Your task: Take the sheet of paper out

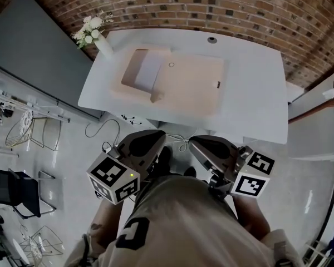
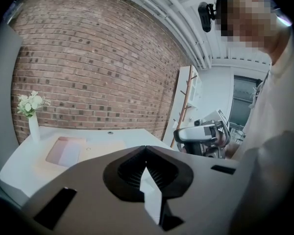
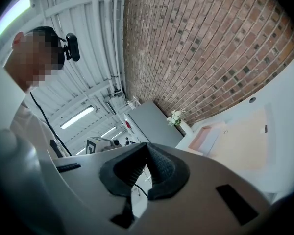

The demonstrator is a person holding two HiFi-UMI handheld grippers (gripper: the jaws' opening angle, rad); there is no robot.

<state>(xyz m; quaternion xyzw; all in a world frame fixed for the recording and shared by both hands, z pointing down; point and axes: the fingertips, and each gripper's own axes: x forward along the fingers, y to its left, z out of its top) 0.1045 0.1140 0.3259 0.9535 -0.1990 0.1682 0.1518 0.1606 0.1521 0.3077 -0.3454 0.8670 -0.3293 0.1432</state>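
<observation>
Looks like square one here. Can spot the sheet of paper [image 1: 147, 74] lying in the opened left end of the beige document envelope [image 1: 195, 88], flat on the white table [image 1: 256, 99], over toward the far-left corner by the vase of white flowers [image 1: 96, 35]. Shows only as a white strip past the folded-back flap, tucked under the beige cover otherwise, so can't tell how much sits inside.

Holding the left gripper [image 1: 146, 143] and right gripper [image 1: 207, 147] back near the torso, well apart from the envelope and short of the table's near edge. Got the tongs pressed together on both, tips meeting, pinching nothing.

So pretty much everything left to do, judging by that: reach over, grab the exposed edge, slide the sheet clear of the envelope.

On orientation: reading the envelope as laid long-ways left to right across the table, mouth facing left toward the vase. Seeing the exposed strip run near to far, tilted a touch. Guessing at a long axis matching the envelope's, with the exit leftward, but only guessing with so much covered.
</observation>
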